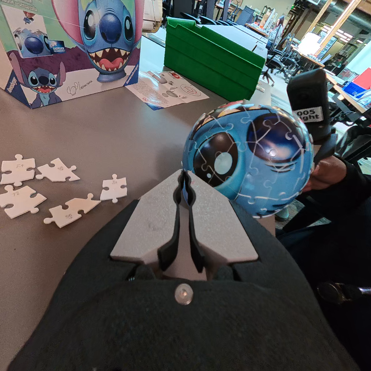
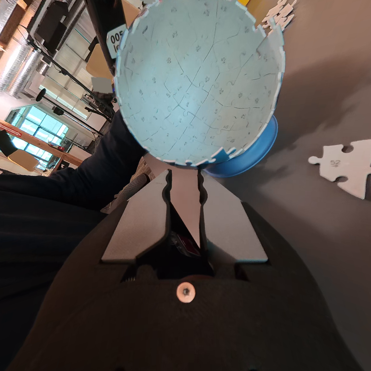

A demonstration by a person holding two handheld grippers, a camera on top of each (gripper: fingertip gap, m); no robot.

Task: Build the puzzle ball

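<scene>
Left wrist view shows the left gripper (image 1: 184, 176) with jaws pinched tight on the rim of the puzzle ball (image 1: 249, 158), which hangs in the air at 2 o'clock. Loose puzzle pieces (image 1: 58, 172) lie on the table (image 1: 120, 128) at 9 o'clock. The right gripper (image 2: 184, 173) has its jaws spread, just under the open shell. A hard squeeze or twist could pop pieces loose.
</scene>
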